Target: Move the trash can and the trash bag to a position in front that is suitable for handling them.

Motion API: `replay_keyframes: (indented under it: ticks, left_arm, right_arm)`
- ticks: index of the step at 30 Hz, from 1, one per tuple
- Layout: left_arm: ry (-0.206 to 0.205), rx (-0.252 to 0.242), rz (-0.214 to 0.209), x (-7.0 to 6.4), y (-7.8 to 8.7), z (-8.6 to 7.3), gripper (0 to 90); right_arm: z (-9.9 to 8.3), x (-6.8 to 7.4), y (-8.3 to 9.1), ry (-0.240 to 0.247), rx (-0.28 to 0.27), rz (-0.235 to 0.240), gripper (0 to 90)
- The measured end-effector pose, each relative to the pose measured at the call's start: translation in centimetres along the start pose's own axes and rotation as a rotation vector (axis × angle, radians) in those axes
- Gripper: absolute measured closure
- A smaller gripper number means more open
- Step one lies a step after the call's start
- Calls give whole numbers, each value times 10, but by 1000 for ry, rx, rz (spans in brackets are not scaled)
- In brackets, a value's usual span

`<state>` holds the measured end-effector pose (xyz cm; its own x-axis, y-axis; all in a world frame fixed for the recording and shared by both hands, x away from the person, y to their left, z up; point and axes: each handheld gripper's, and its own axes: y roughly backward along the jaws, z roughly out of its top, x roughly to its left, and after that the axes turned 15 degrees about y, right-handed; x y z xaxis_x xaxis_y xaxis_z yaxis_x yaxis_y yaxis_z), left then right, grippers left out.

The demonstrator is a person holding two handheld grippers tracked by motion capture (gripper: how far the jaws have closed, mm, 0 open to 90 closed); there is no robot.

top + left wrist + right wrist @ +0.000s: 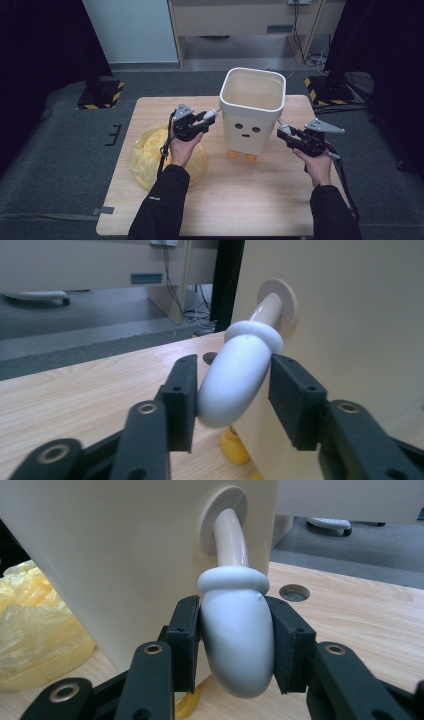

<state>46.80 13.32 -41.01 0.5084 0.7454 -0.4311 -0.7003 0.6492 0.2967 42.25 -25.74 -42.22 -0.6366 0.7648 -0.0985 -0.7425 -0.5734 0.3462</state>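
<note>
**Bin held by both side handles, one gripper on each**

High view: The cream bin, open at the top and bearing a small face, is standing on yellow feet toward the far middle of the wooden table. The left gripper is reaching in from the bin's left flank and the right gripper from its right flank. The mirrored approach suggests a balanced two-handed hold, likely so the bin can be lifted or shifted without tipping. A crumpled yellow bag is lying on the table just left of the bin, under the left forearm, apart from both grippers.

Left gripper view: The jaws are bracketing the left handle, a white rounded knob on a curved stem entering the bin wall. The left pad is touching the knob; a narrow gap is showing at the right pad, so the clamp is not looking complete.

Right gripper view: The jaws are closing firmly on the right handle, both pads pressing just below its collar, which should be guarding against slipping off.
</note>
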Motion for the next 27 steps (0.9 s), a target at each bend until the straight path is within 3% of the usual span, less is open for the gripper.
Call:
replay_keyframes:
  ticks: [1, 3, 4, 9, 18, 24, 27]
  left_arm:
    - [9, 1, -6, 1, -2, 0, 522]
    - [15, 3, -29, 1, -3, 0, 592]
    - [2, 16, -17, -2, -1, 0, 607]
    - [20, 53, -19, -5, 8, 3, 641]
    - [29, 47, -55, -11, 24, 2, 661]
    - [32, 38, -59, -17, 46, 0, 666]
    - [38, 36, -65, -18, 59, -2, 667]
  right_arm:
    - [0, 1, 0, 2, 3, 2, 604]
    - [1, 2, 0, 7, 0, -1, 607]
    - [1, 2, 0, 8, 0, -3, 609]
    - [0, 5, 4, -13, -32, 10, 622]
    - [1, 13, 14, -11, -17, 36, 630]
    - [4, 25, 24, 7, -20, 65, 631]
    - [6, 40, 33, 28, -4, 95, 631]
